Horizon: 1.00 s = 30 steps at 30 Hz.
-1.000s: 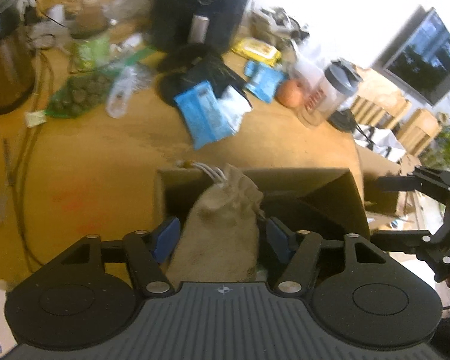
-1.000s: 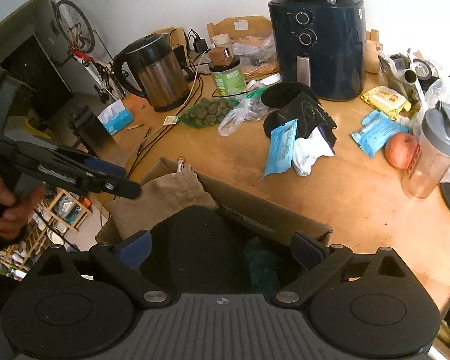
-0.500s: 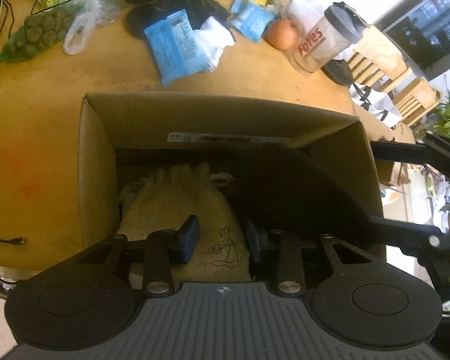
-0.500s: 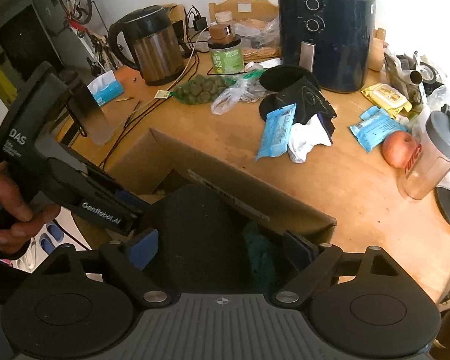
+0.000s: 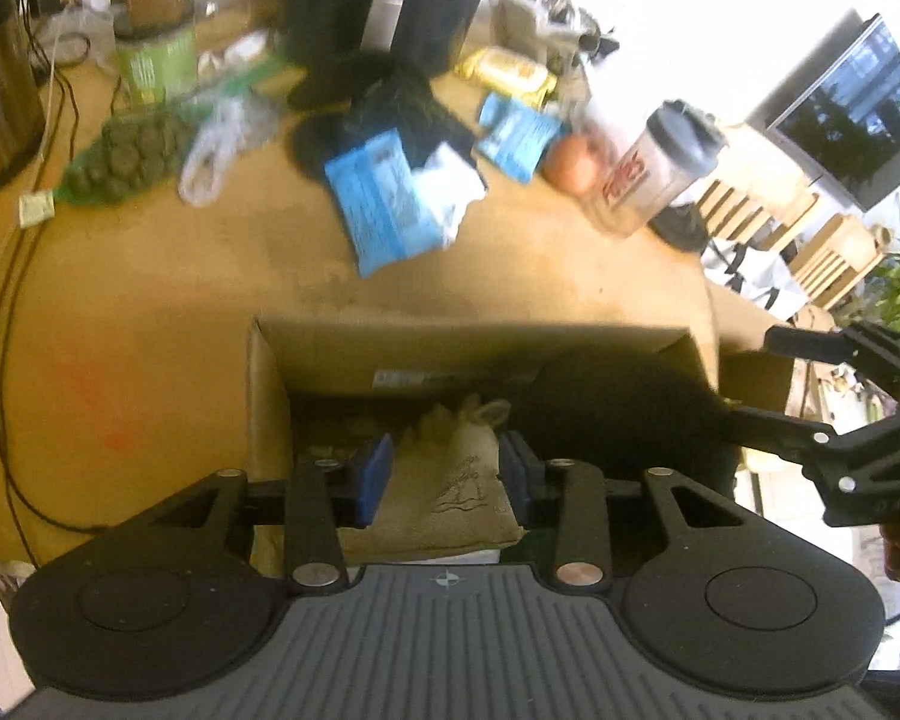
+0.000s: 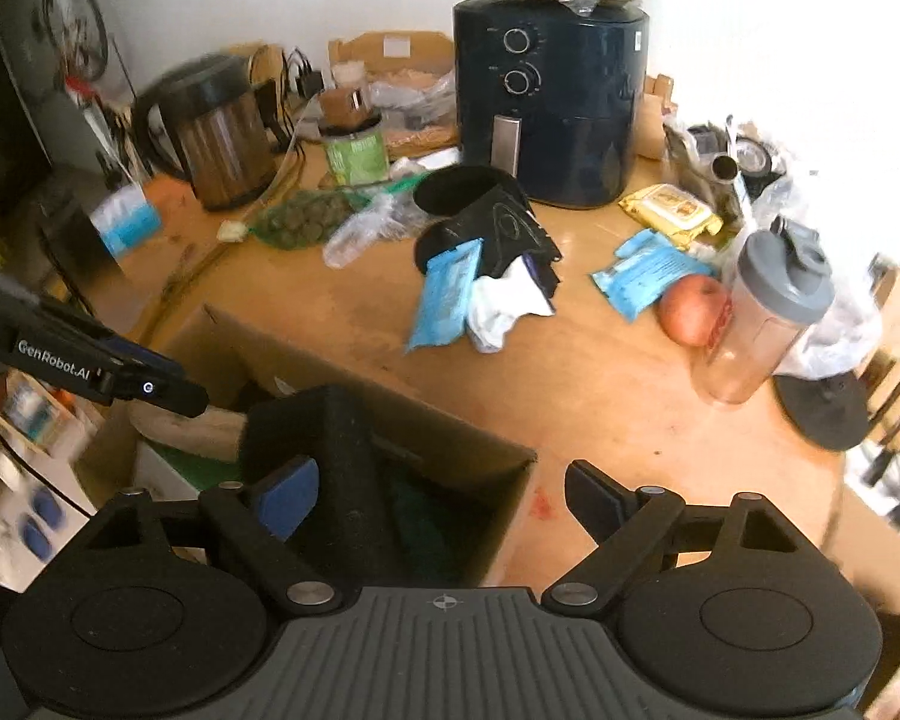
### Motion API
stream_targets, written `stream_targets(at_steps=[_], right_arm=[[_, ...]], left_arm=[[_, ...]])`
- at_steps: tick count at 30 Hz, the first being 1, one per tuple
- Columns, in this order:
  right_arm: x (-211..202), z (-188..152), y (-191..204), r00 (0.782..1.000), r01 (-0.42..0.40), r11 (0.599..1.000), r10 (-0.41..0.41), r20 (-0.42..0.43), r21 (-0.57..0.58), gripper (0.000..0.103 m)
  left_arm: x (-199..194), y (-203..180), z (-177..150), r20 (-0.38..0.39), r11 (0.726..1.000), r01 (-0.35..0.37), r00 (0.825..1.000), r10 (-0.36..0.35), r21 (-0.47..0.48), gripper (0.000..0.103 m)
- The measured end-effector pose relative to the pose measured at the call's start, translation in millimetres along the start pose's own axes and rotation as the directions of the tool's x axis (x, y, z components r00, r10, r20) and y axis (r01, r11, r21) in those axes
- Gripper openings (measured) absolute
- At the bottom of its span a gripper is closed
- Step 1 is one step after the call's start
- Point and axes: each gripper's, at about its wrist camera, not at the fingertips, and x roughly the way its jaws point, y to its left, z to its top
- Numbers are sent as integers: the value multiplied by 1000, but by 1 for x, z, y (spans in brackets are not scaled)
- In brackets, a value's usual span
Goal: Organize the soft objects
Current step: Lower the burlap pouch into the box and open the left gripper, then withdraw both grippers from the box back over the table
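Note:
A tan burlap drawstring pouch (image 5: 450, 492) lies inside the cardboard box (image 5: 267, 396). My left gripper (image 5: 444, 474) sits over it with its blue pads on either side, spread apart and not squeezing. A black soft object (image 5: 618, 414) fills the box's right part; it also shows in the right wrist view (image 6: 330, 438). My right gripper (image 6: 441, 495) is open wide above the box's near corner (image 6: 510, 480), its left pad beside the black object. A teal soft item (image 6: 426, 522) lies deep in the box.
On the wooden table (image 6: 600, 396) behind the box lie blue packets (image 6: 444, 294), a white cloth (image 6: 504, 306), black fabric (image 6: 498, 228), an apple (image 6: 690, 309), a shaker bottle (image 6: 768, 324), an air fryer (image 6: 549, 102), a kettle (image 6: 222, 132) and a green net bag (image 6: 300, 219).
My left gripper has opened and let go of the burlap pouch in the box, then pulled up and back. My right gripper has opened wider and shifted right off the black object.

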Motion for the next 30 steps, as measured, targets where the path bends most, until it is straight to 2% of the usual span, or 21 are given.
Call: stream_targets(at_steps=[1, 5, 7, 12, 15, 22, 30], right_arm=[[-3, 0, -5, 999, -42, 999, 42, 5, 29, 90], [-9, 2, -18, 992, -124, 983, 122, 21, 134, 93], [-11, 3, -21, 989, -145, 976, 143, 29, 159, 100], [-8, 4, -21, 993, -115, 981, 114, 13, 159, 103], [-3, 5, -22, 993, -116, 979, 119, -9, 168, 103], [1, 9, -23, 992, -102, 983, 111, -55, 152, 103], [4, 12, -26, 994, -76, 986, 87, -71, 145, 103]], left_arm=[[-5, -1, 1, 13, 1000, -3, 1000, 3, 5, 39], [-22, 0, 6, 54, 1000, -9, 998, 8, 9, 40], [-29, 0, 8, 74, 1000, -7, 997, 6, 8, 44], [-44, 4, 13, 108, 999, -38, 993, 38, 5, 71], [-47, 8, 16, 115, 997, -79, 990, 78, 6, 73], [-40, 22, 17, 68, 987, -162, 985, 161, 0, 78], [-40, 29, 15, 61, 986, -169, 984, 169, -2, 83]])
